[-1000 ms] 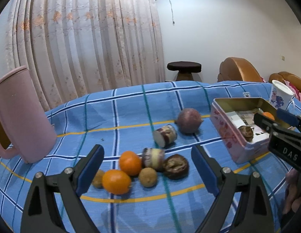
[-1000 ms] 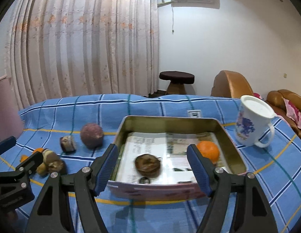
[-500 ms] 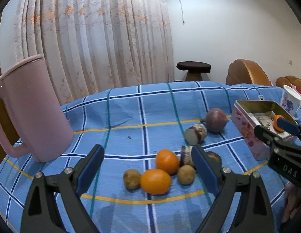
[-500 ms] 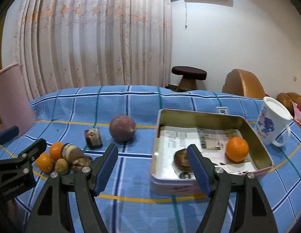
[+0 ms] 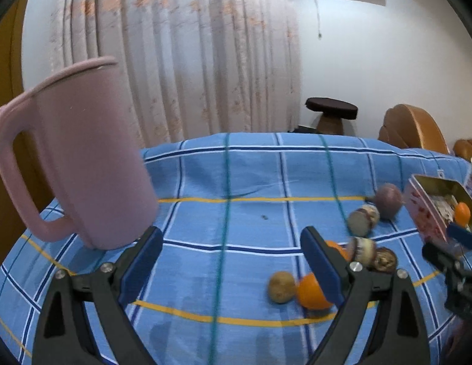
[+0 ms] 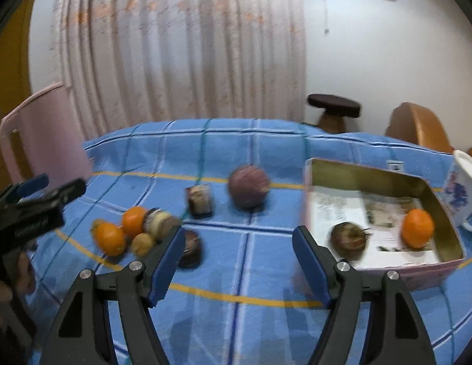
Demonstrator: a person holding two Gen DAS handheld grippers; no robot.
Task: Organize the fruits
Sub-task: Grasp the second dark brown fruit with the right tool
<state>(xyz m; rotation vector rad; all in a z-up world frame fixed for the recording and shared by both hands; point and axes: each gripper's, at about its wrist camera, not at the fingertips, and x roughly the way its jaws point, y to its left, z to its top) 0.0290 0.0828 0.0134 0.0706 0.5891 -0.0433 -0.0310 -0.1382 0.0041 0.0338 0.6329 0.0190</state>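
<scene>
Oranges: two [image 6: 109, 238] clustered on cloth, one [image 6: 417, 228] (boxed) in tin [image 6: 369, 170].

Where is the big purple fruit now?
In the right wrist view the purple fruit lies on the tablecloth, between the small jar and the tin box.

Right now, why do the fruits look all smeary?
Right wrist view: motion blur smears the oranges, the purple fruit and the tin. Left wrist view: sharper, though the fisheye bends the curtain and stretches the pink jug.
</scene>
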